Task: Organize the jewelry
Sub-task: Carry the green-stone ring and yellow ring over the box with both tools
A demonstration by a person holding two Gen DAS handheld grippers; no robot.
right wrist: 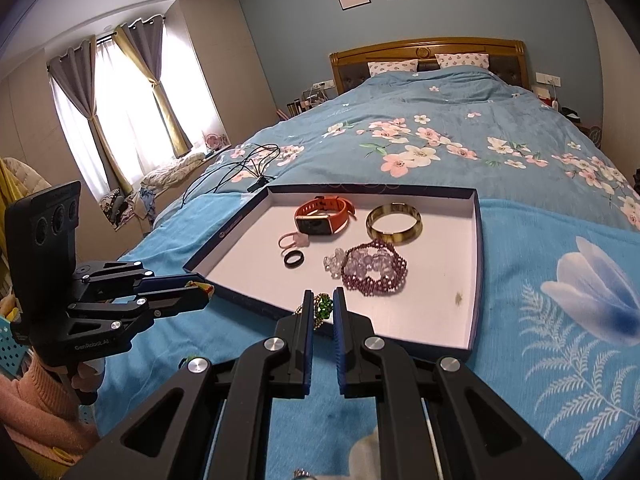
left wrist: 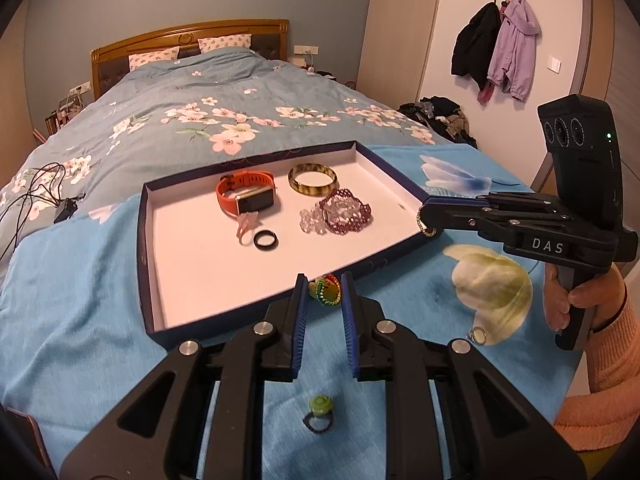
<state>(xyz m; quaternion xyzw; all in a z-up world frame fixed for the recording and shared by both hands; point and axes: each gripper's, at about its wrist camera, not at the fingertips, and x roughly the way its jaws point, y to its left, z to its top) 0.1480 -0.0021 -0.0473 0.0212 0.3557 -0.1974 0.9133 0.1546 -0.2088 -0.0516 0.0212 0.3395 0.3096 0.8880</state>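
Note:
A shallow blue-rimmed tray (left wrist: pixel 149 248) with a white floor lies on the blue cloth; it also shows in the right wrist view (right wrist: pixel 476 264). In it lie an orange smartwatch (left wrist: pixel 247 194), a gold bangle (left wrist: pixel 313 178), a purple bead bracelet (left wrist: pixel 344 212), a black ring (left wrist: pixel 265 239) and a pink ring (left wrist: pixel 245 227). My left gripper (left wrist: pixel 324 286) is shut on a red, green and yellow beaded piece (left wrist: pixel 327 289) at the tray's near rim. My right gripper (right wrist: pixel 321 306) is shut on a green-and-gold beaded bracelet (right wrist: pixel 322 307) at the tray's front edge.
A green flower ring (left wrist: pixel 320 412) lies on the cloth under my left gripper. A small metal ring (left wrist: pixel 476 336) lies on the pale flower print at right. Black cables (right wrist: pixel 244 168) lie on the quilt behind the tray. The bed stretches beyond.

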